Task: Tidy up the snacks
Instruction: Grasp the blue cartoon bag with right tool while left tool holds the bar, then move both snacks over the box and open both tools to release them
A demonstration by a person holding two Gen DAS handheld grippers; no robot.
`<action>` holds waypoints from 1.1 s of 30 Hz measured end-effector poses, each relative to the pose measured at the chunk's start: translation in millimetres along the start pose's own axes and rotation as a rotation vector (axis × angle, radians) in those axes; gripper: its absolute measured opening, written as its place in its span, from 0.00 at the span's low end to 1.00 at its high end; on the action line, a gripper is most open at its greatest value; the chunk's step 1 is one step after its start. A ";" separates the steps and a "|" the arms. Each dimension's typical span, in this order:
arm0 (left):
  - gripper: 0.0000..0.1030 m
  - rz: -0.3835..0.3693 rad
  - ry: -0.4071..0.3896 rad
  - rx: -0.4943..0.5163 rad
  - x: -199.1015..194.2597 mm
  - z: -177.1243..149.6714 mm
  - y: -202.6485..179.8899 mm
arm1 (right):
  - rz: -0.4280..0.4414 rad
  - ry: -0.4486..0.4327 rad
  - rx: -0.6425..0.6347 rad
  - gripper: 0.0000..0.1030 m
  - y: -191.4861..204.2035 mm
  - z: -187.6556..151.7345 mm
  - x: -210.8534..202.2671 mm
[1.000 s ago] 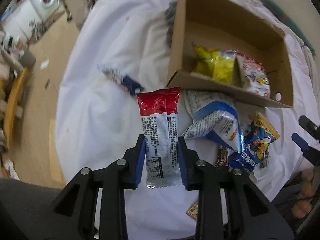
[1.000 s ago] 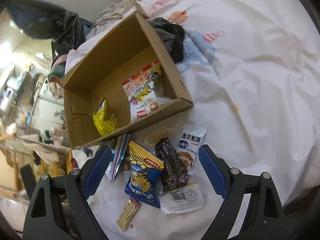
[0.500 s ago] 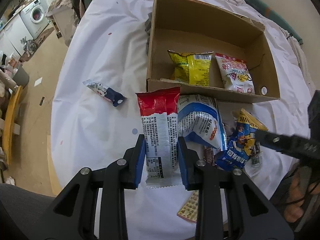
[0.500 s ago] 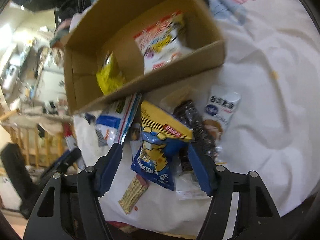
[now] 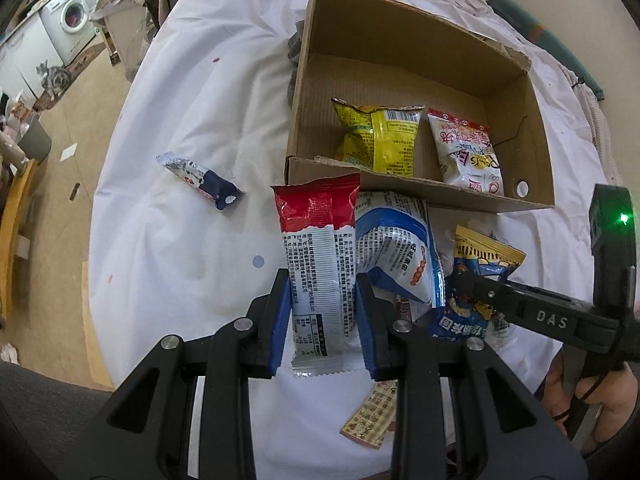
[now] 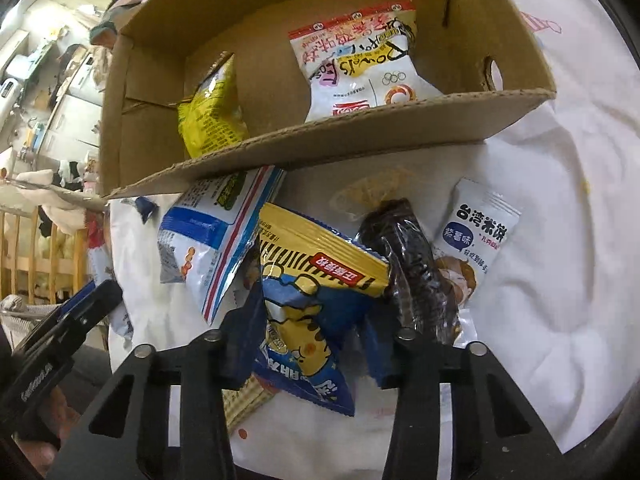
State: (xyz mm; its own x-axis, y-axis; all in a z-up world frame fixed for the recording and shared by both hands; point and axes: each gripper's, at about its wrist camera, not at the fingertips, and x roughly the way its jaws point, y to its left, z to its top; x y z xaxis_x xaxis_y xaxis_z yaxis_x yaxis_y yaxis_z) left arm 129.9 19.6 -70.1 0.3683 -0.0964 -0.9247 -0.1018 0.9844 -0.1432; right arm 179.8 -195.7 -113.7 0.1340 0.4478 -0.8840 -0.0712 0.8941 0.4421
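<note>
Gripping a red-and-white packet at lower centre of the left view, the left gripper is seen below the box, where a yellow bag lies. In the right view, a blue-and-yellow bag at lower centre is clamped by the right gripper, below the box's front wall.

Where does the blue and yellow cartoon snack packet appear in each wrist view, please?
Left wrist view: the blue and yellow cartoon snack packet lies right of centre, at the right gripper's tips.
Right wrist view: low centre, between the blue pads.
Shared landmark: the brown cardboard box just beyond it.
</note>
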 end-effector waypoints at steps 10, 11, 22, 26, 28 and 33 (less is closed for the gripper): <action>0.26 0.047 -0.038 -0.004 -2.0 -2.4 2.6 | 0.078 -0.073 -0.037 0.29 -4.9 -13.1 -35.9; 0.26 0.053 -0.044 -0.005 -2.9 -2.6 3.5 | 0.084 -0.081 -0.042 0.29 -5.4 -14.5 -39.5; 0.26 0.111 -0.156 0.016 -21.9 -4.3 3.0 | 0.171 -0.225 -0.066 0.29 -5.9 -25.0 -85.5; 0.26 0.092 -0.226 0.012 -40.7 1.7 1.6 | 0.228 -0.338 -0.083 0.28 -2.2 -23.9 -112.5; 0.26 0.096 -0.258 0.020 -49.6 7.1 -0.9 | 0.264 -0.409 -0.090 0.29 -1.9 -23.4 -128.4; 0.26 0.085 -0.311 0.043 -66.3 24.7 -9.5 | 0.338 -0.569 -0.061 0.29 -7.8 -20.6 -159.6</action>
State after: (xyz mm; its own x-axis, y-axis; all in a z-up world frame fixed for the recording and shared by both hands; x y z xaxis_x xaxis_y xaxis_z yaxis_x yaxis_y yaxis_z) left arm 129.3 20.2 1.3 0.6257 0.0299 -0.7795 -0.1082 0.9929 -0.0487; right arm 138.7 -274.2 20.8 0.5942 0.6506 -0.4730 -0.2544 0.7098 0.6568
